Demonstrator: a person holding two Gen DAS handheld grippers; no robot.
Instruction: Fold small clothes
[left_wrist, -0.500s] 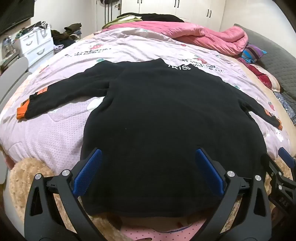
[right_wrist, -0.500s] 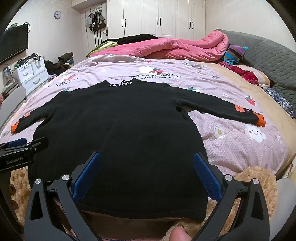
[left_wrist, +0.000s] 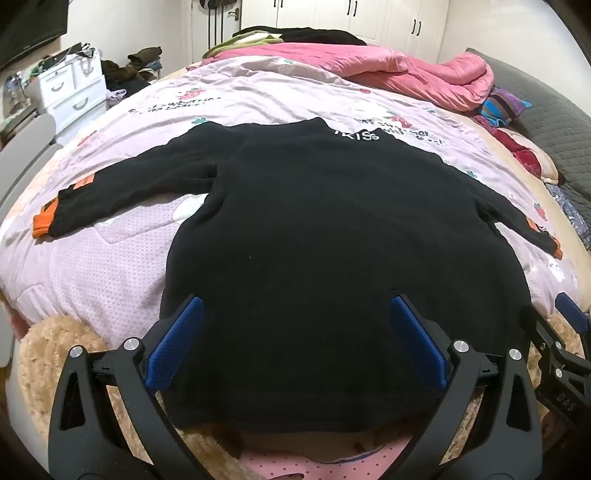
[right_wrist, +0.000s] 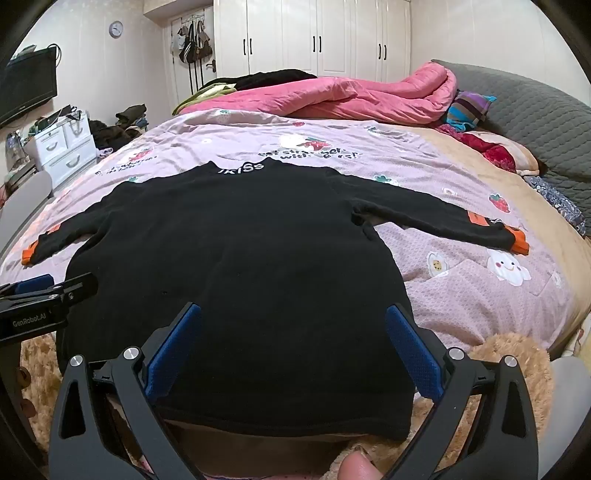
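Both sets of blue, dimpled fingers are spread wide and hold nothing: the left gripper (left_wrist: 291, 332) and right gripper (right_wrist: 293, 338) hover over the hem end of a black, fleecy sweater (left_wrist: 332, 240). It lies flat on the bed's (right_wrist: 480, 295) quilted lilac cover, sleeves out, orange cuffs at the ends, white lettering at the collar. A crumpled pink duvet (right_wrist: 351, 99) is piled beyond it.

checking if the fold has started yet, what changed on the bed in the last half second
Nothing visibly changed. The black sweater lies flat with both sleeves spread, and the left gripper and right gripper hover open over its hem, holding nothing.
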